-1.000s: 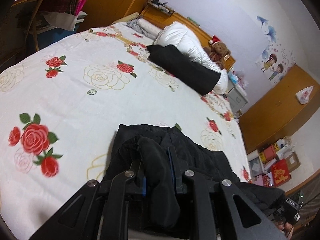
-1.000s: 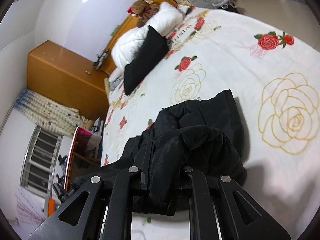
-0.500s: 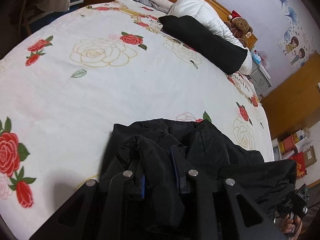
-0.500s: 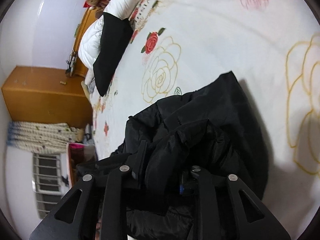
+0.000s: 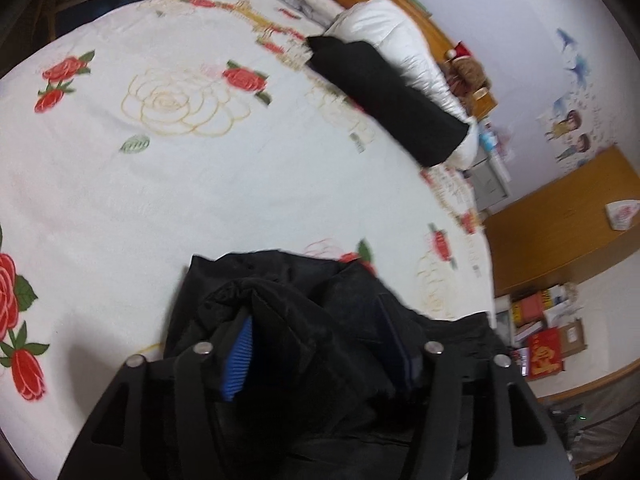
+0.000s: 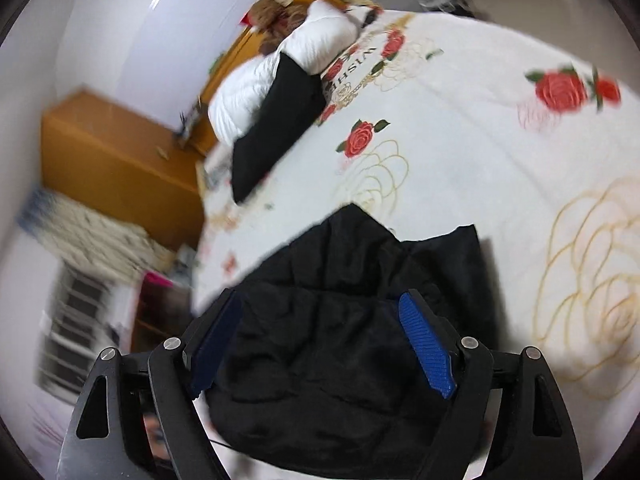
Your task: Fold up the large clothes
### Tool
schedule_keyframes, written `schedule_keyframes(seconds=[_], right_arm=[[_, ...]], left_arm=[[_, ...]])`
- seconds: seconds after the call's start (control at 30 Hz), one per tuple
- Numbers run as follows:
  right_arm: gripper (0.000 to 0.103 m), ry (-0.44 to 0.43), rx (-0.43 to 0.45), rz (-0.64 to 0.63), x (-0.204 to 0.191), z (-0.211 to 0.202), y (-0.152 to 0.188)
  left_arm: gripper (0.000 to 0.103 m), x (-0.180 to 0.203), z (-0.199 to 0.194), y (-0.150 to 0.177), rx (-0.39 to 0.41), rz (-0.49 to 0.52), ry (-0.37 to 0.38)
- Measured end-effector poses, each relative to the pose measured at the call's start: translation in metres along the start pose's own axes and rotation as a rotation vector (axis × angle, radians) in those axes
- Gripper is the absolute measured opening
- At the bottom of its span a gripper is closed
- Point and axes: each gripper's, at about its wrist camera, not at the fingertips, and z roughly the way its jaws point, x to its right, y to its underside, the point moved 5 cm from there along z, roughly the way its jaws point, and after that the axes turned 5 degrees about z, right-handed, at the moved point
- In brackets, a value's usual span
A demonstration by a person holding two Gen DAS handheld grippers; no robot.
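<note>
Fabric of the black padded jacket (image 6: pixel 320 360) fills both lower frames; a black pillow (image 5: pixel 392 100) is seen upper right. The left gripper (image 5: pixel 320 360) and right gripper (image 6: pixel 324 344), earlier clamped, have just been opened wide.

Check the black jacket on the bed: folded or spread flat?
Folded, roughly: the black jacket lies bunched in a thick, puffy heap on the rose-print bedspread, layers doubled over. The right tool stands open around it, pads clear.

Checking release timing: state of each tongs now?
Left tongs: open, just been opening; black jacket fabric between, not pinched.
Right tongs: open, just been opening; jacket loose between.
</note>
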Motion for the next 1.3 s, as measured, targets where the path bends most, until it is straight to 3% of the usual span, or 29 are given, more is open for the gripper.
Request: schedule_keyframes(seconds=[0.17, 0.27, 0.33, 0.43, 0.53, 0.6, 0.67, 0.7, 0.73, 0.77, 0.87, 0.97, 1.07, 1.3], right_arm=[[0.081, 0.133, -0.023, -0.2, -0.014, 0.022, 0.011], [0.081, 0.165, -0.031, -0.231, -0.009, 0.035, 0.006], [0.081, 0.172, -0.035, -0.226, -0.001, 0.043, 0.0], [0.081, 0.187, -0.061, -0.214, 0.009, 0.058, -0.009], [0.081, 0.168, -0.114, -0.188, 0.019, 0.075, -0.016], [0.08, 0.168, -0.153, -0.178, 0.023, 0.084, -0.017], [0.054, 0.178, -0.161, -0.175, 0.023, 0.088, -0.017], [0.034, 0.181, -0.167, -0.177, 0.02, 0.09, -0.016], [0.019, 0.18, -0.165, -0.194, 0.016, 0.09, -0.014], [0.016, 0.198, -0.15, -0.232, 0.009, 0.088, -0.013], [0.013, 0.221, -0.046, -0.267, -0.006, 0.077, -0.022], [0.013, 0.277, -0.013, -0.266, -0.009, 0.089, -0.033], [0.013, 0.412, -0.06, -0.306, 0.013, 0.128, -0.027], [0.016, 0.476, -0.044, -0.341, 0.05, 0.16, -0.007]], left_arm=[[0.082, 0.005, -0.05, -0.02, 0.142, 0.06, 0.026], [0.091, -0.002, -0.059, -0.03, 0.2, 0.107, -0.027], [0.091, -0.01, -0.038, -0.028, 0.134, 0.149, -0.074], [0.09, -0.02, 0.011, -0.018, -0.027, 0.199, -0.127], [0.089, -0.021, 0.049, -0.008, -0.096, 0.26, -0.164], [0.084, -0.019, 0.065, -0.004, -0.119, 0.256, -0.14], [0.067, -0.016, 0.072, -0.004, -0.117, 0.243, -0.117], [0.059, -0.013, 0.072, -0.005, -0.098, 0.26, -0.131], [0.044, -0.008, 0.071, -0.006, -0.083, 0.282, -0.142], [0.035, -0.004, 0.069, -0.008, -0.066, 0.296, -0.162], [0.026, 0.004, 0.055, -0.017, 0.016, 0.293, -0.183], [0.025, 0.007, 0.065, -0.025, 0.047, 0.27, -0.217], [0.026, -0.003, 0.097, -0.02, 0.021, 0.273, -0.278], [0.027, -0.017, 0.121, -0.001, 0.079, 0.294, -0.285]])
